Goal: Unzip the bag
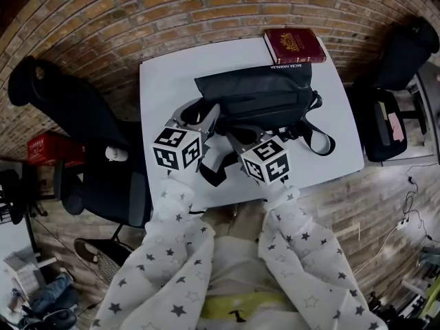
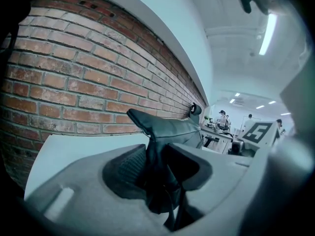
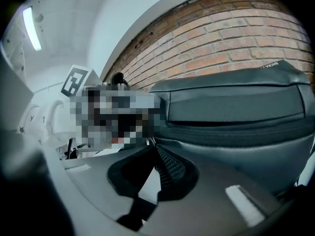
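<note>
A black bag (image 1: 254,98) lies on the white table (image 1: 165,81), its long side towards me. My left gripper (image 1: 198,113) is at the bag's left end. In the left gripper view the bag's corner fabric (image 2: 162,132) stands bunched between the pads, and the gripper (image 2: 155,166) is shut on it. My right gripper (image 1: 238,136) sits at the bag's front, just right of the left one. In the right gripper view its jaws (image 3: 153,144) meet at the tips on a small pale piece that looks like the zipper pull, at the left end of the zipper line (image 3: 231,127).
A dark red book (image 1: 294,45) lies at the table's far right corner, behind the bag. The bag's strap (image 1: 320,139) loops over the table to the right. Black office chairs stand left (image 1: 89,115) and right (image 1: 399,60) of the table. A brick wall runs behind.
</note>
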A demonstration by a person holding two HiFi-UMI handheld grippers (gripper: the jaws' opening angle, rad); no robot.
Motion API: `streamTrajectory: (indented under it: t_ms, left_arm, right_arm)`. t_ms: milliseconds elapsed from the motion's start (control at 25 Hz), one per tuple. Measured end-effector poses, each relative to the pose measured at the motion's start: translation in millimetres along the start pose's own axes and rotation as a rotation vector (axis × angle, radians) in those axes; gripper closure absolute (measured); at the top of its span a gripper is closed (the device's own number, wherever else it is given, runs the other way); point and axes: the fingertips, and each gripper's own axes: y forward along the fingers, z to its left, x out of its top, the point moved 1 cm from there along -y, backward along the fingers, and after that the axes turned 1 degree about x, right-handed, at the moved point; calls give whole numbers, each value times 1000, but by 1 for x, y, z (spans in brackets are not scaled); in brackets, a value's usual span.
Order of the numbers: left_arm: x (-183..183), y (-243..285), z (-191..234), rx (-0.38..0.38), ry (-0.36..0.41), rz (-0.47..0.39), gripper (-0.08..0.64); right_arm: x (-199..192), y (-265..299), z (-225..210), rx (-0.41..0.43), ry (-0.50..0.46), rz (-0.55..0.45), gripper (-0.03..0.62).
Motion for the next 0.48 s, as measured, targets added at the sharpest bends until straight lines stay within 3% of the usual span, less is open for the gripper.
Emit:
streamTrajectory:
  t_ms: [480]
  left_arm:
    - [-1, -2, 2, 15, 5, -7, 425]
  right_arm:
    - [4, -12, -23, -75, -16, 20, 574]
